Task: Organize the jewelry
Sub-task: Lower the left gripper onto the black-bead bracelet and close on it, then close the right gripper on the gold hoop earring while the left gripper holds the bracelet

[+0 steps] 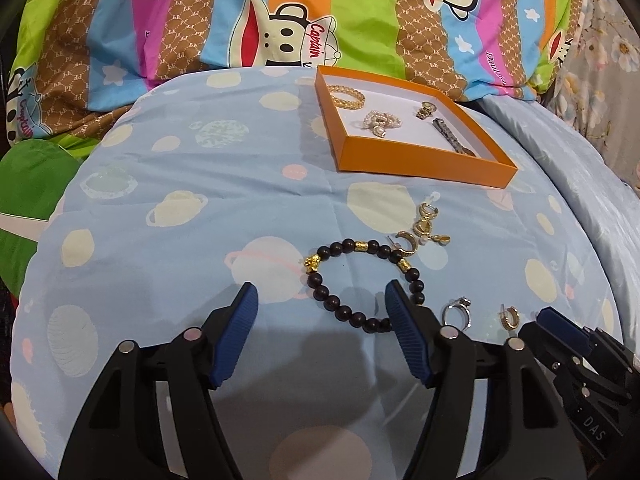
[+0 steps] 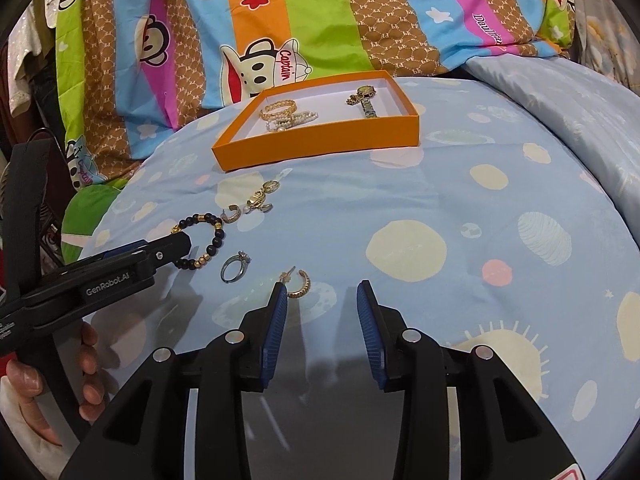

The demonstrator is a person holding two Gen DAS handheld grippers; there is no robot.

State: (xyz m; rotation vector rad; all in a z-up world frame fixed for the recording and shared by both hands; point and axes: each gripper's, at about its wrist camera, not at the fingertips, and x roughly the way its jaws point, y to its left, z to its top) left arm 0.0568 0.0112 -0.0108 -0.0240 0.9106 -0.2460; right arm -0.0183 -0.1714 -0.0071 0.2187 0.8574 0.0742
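Observation:
An orange tray (image 1: 424, 164) (image 2: 320, 144) on the blue bedcover holds a gold bangle (image 1: 346, 96), a pearl bracelet (image 1: 378, 122) and a watch (image 1: 452, 136). A black bead bracelet (image 1: 360, 280) (image 2: 206, 242) lies loose on the cover. My left gripper (image 1: 322, 298) is open, its right finger over the bracelet's near side. Gold earrings (image 1: 424, 230) (image 2: 256, 202) lie beyond it. A silver ring (image 1: 456, 312) (image 2: 236, 266) and a gold hoop earring (image 1: 510, 318) (image 2: 300, 282) lie to the right. My right gripper (image 2: 322, 294) is open, its left finger beside the hoop.
A bright striped cartoon-print quilt (image 1: 280, 20) is piled behind the tray. A pale blue sheet (image 2: 560, 100) runs along the right. The bedcover (image 2: 440, 208) rounds off at the edges. A hand (image 2: 48, 380) holds the left gripper (image 2: 120, 264).

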